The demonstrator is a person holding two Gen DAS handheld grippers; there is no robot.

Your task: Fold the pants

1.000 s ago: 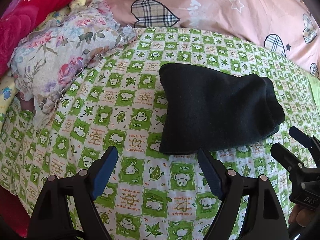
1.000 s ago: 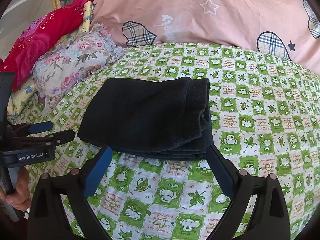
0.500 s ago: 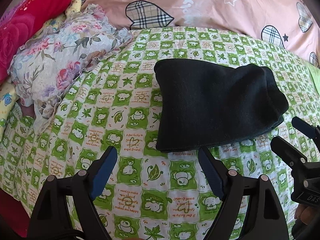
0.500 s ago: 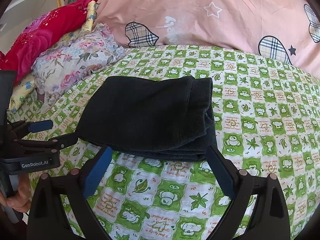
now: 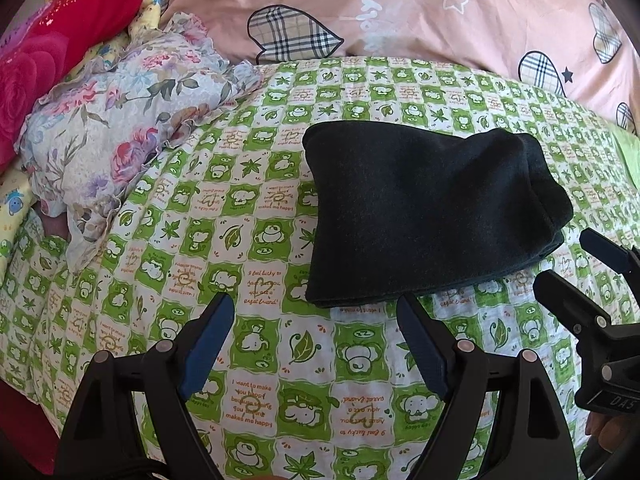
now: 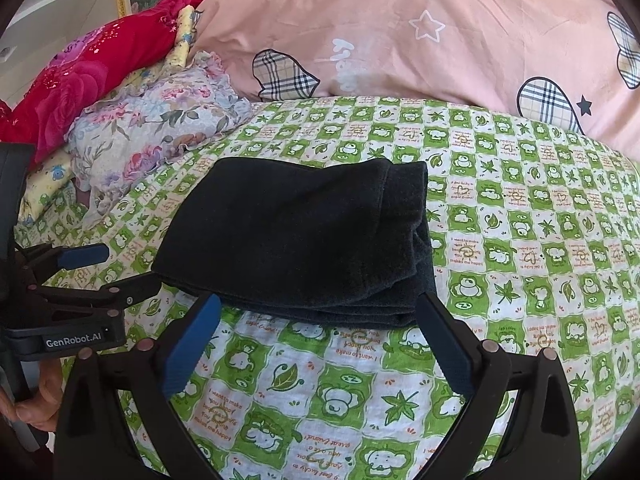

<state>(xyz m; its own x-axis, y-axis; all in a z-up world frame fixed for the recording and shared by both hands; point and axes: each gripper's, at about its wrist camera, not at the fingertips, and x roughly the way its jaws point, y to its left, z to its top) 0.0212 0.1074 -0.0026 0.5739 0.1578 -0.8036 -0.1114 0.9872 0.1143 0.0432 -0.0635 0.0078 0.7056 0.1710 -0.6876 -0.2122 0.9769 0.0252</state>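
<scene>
The black pants (image 5: 424, 216) lie folded into a compact stack on the green-and-white patterned bedspread (image 5: 256, 248); the right wrist view shows the same pants (image 6: 304, 240) with layered edges at their near right side. My left gripper (image 5: 314, 320) is open just short of the stack's near left corner, holding nothing. My right gripper (image 6: 316, 316) is open at the stack's near edge, also with nothing between its fingers. Each gripper shows in the other's view: the right gripper (image 5: 580, 264) at the right border, the left gripper (image 6: 120, 272) at the left, held by a hand (image 6: 36, 408).
A floral frilled pillow (image 5: 120, 136) and a red rose-print blanket (image 5: 44, 52) are piled at the left. A big pink duvet (image 6: 420, 32) with plaid hearts runs along the back. Bare bedspread (image 6: 540, 240) extends to the right of the pants.
Both grippers have drawn slightly back and tilted up, so more of the pink duvet shows. The folded pants have not moved and both grippers stay open.
</scene>
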